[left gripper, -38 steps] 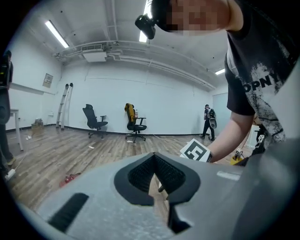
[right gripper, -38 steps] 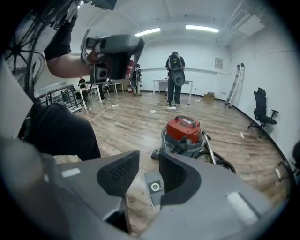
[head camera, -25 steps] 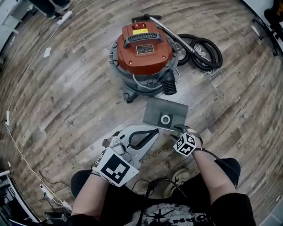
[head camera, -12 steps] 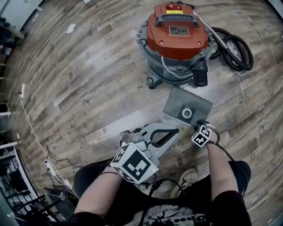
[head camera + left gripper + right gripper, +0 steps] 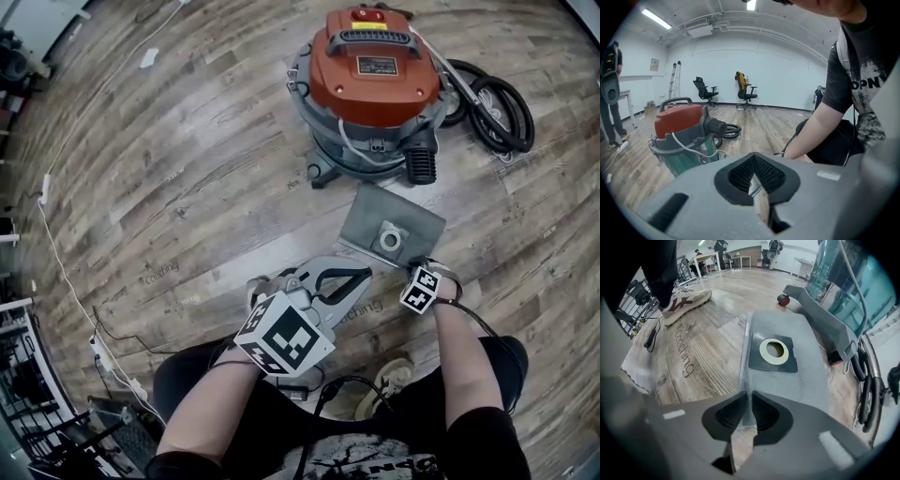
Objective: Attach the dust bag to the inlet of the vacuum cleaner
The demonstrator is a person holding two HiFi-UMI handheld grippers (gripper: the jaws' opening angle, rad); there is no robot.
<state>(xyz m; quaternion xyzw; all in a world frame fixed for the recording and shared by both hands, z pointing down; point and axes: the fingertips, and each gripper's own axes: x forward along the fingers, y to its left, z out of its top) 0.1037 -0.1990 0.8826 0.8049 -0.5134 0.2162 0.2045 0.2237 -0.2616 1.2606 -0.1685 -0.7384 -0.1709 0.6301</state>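
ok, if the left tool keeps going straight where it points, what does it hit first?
Most likely the wood floor. The shut left tool tilts down at the planks, with the vacuum cleaner off to its left and the person's right forearm to its right. Depth is hard to judge.

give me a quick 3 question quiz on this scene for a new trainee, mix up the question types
1. True or false: the dust bag is already fitted to the vacuum cleaner.
2. What sits between the jaws of the right gripper? A) nothing B) the dust bag's near edge C) the vacuum cleaner's handle
3. Fill in: the jaws of the left gripper are ____ and hold nothing.
Key:
1. False. It lies flat on the floor beside the vacuum cleaner.
2. B. The jaws have just been closing on that edge.
3. Shut.
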